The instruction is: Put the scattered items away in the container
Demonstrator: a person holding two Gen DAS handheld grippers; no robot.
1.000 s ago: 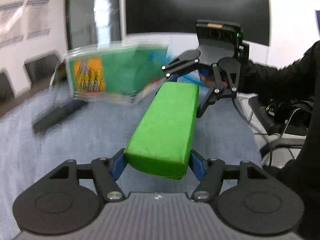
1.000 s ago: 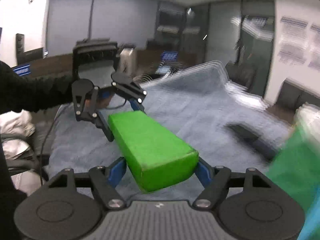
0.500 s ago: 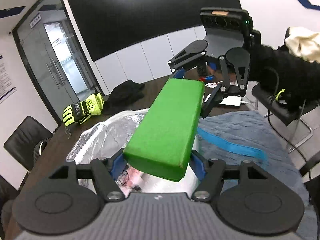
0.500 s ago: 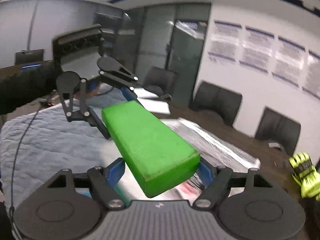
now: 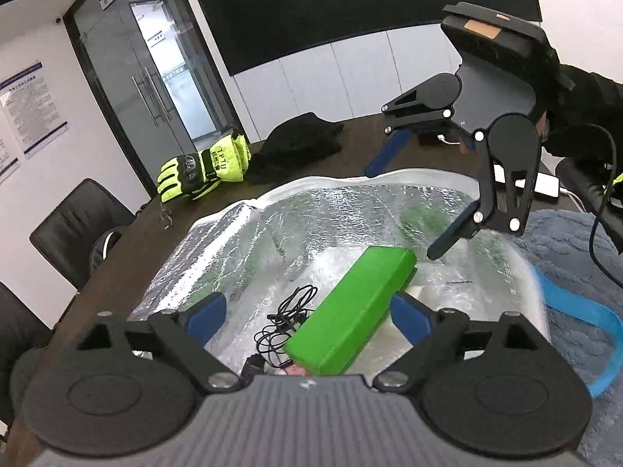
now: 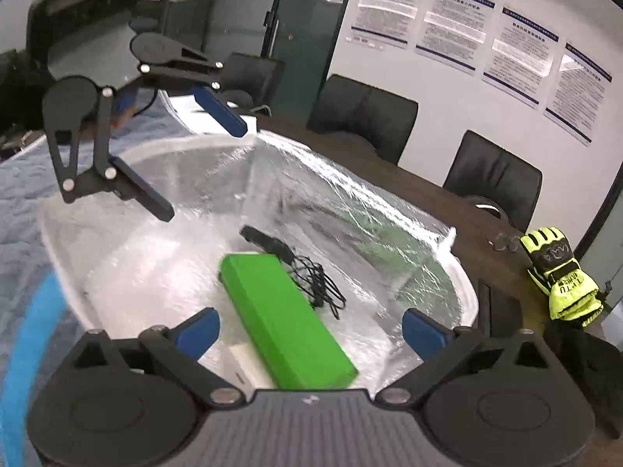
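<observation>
Cable (image 5: 286, 321) tangle touches green block (image 5: 350, 313) inside container (image 5: 218, 233).

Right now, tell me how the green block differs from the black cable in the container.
The green block is a solid, straight-edged bar; the black cable is a thin loose tangle. The block is bright and much bulkier; the cable is dark and slight. Both lie side by side inside the silver-lined container, neither held by a gripper.
</observation>
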